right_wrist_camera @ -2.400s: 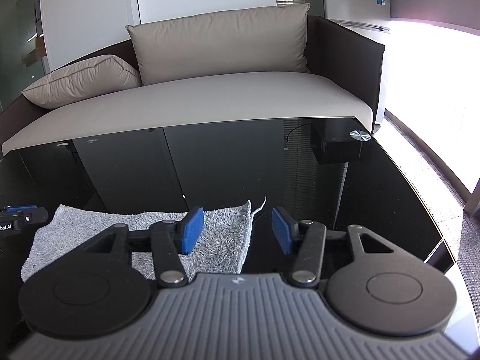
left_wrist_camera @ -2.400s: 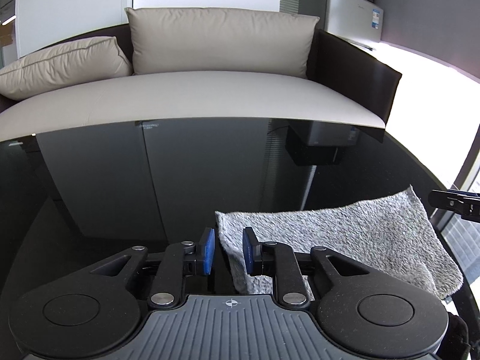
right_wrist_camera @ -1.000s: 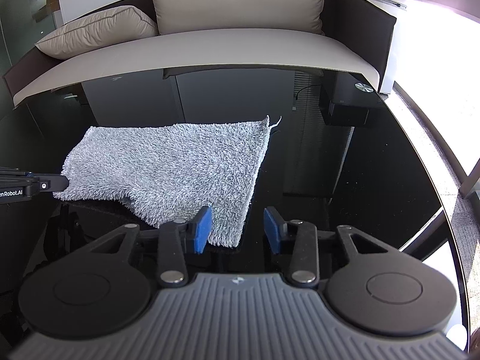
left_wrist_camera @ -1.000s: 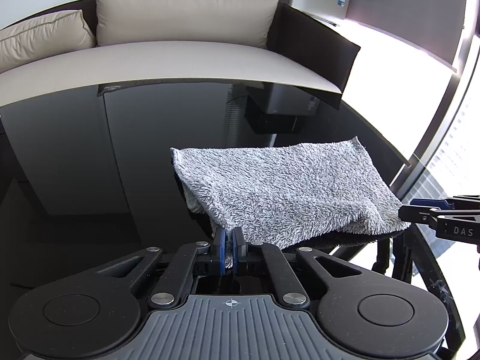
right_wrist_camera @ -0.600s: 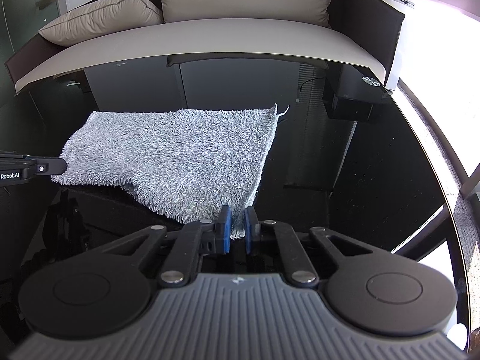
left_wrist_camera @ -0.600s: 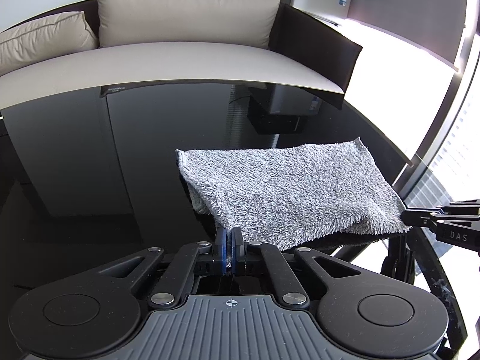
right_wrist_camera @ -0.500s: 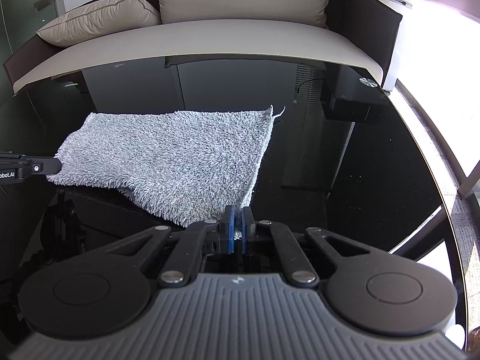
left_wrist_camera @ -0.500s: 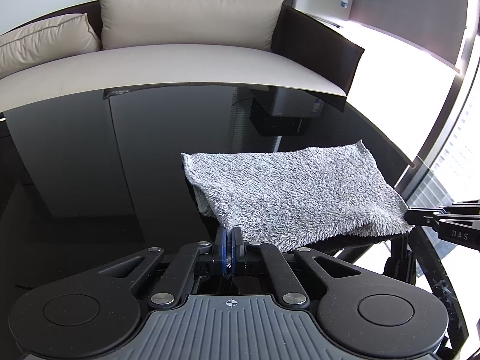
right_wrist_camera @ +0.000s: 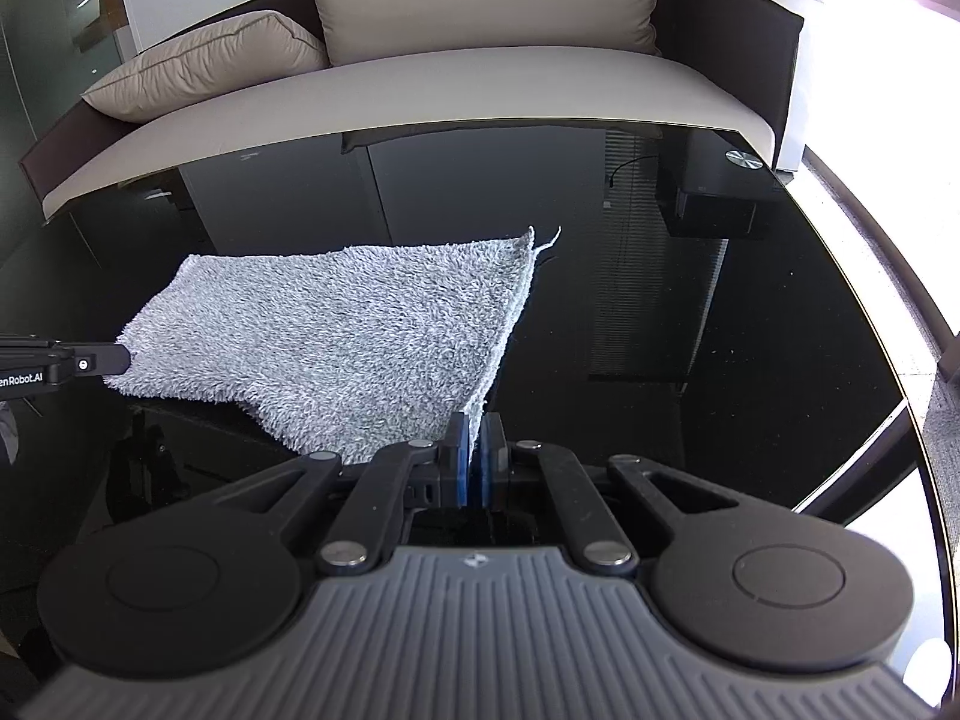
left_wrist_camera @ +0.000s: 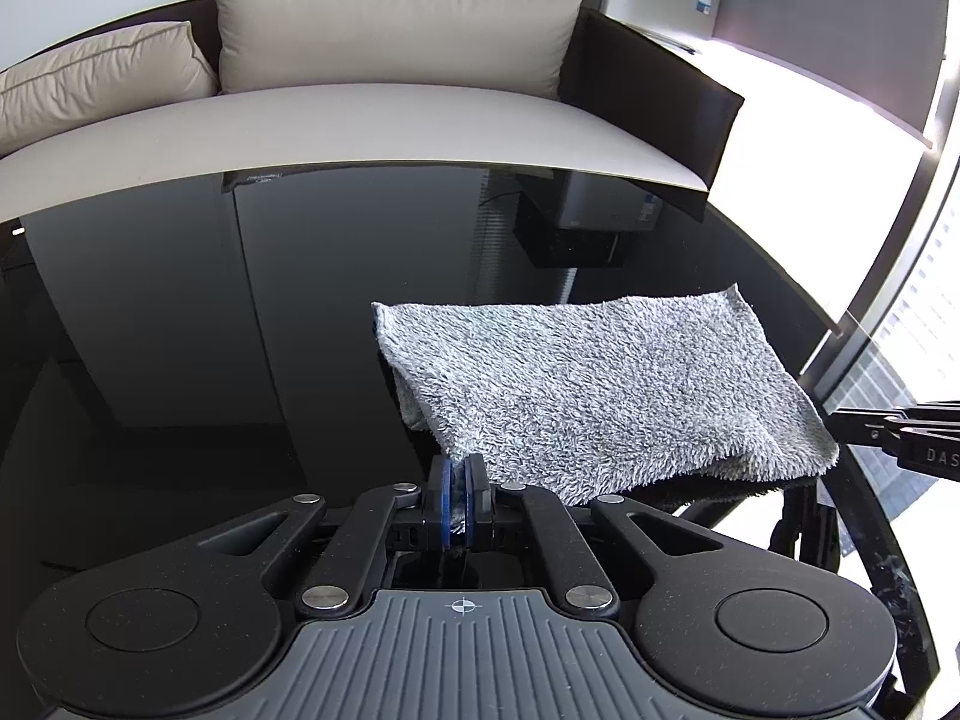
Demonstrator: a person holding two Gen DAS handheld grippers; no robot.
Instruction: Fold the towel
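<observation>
Tongs in your left hand (left_wrist_camera: 459, 495) are clamped on the near left corner of the grey towel (left_wrist_camera: 600, 396). Its far edge rests on the black tabletop (left_wrist_camera: 240, 330), near edge raised. Your right tongs (right_wrist_camera: 474, 468) pinch the near right corner likewise.
</observation>
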